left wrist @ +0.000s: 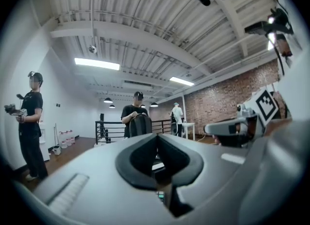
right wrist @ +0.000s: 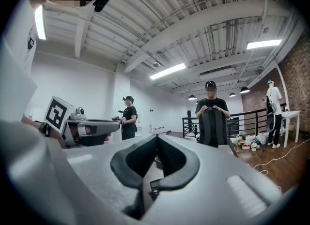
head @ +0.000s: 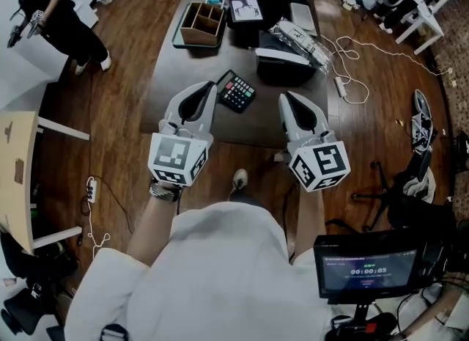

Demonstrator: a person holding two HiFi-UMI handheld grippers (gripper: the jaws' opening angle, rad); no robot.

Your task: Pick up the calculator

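The left gripper (head: 211, 89) and right gripper (head: 284, 98) hover with jaws pressed together and empty over a dark table (head: 183, 75), where the calculator (head: 237, 92) lies askew between their tips, nearer the left, and a wooden divided box (head: 201, 26), contents unclear, sits on a tray (head: 178, 37) farther back.

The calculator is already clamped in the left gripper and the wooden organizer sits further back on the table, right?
Not quite. The head view shows the calculator lying on the table beside the left gripper, not clamped in it. The wooden organizer does sit further back on the table.
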